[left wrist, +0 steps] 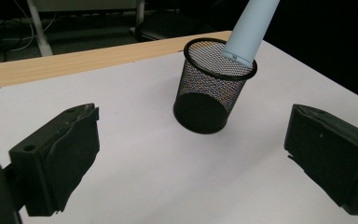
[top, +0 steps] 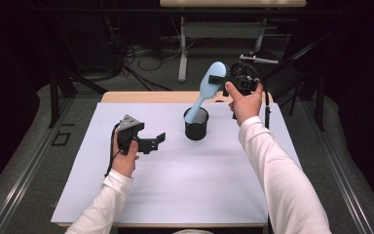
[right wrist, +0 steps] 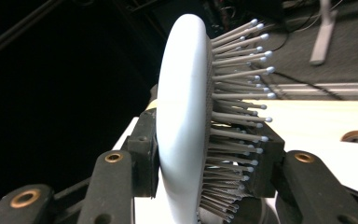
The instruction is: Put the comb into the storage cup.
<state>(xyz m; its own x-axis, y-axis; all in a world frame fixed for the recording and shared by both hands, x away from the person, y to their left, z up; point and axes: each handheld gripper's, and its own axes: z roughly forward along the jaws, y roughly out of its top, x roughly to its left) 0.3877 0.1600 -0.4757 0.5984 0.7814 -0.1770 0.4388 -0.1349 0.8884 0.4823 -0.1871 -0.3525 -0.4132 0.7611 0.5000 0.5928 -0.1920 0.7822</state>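
Mid-placement, by the look of it: light-blue hairbrush clamped at its head by the right gripper, just right of centre in the upper half of the high view, tilted so the handle runs down and to the left into the black mesh pen cup at the frame's centre. In the right gripper view, jaws closed on the brush head, one pad against the smooth back, the other pressed into the bristles. In the left gripper view, handle tip at the upper right, resting at or just inside the cup's rim; whether touching the mesh, cannot tell.

Left gripper held low at centre left of the high view, jaws spread wide and empty, pointing toward the cup from the side, well apart from it. White table mat bare around the cup.

Judged as the lowering step, handle not yet seated deep. Next move likely to call for bringing the brush more upright and easing it down until the handle end meets the cup's bottom, then opening the right jaws. Risk worth watching: a light, unbraced cup tipping under a slanted handle; left gripper well placed to steady it.
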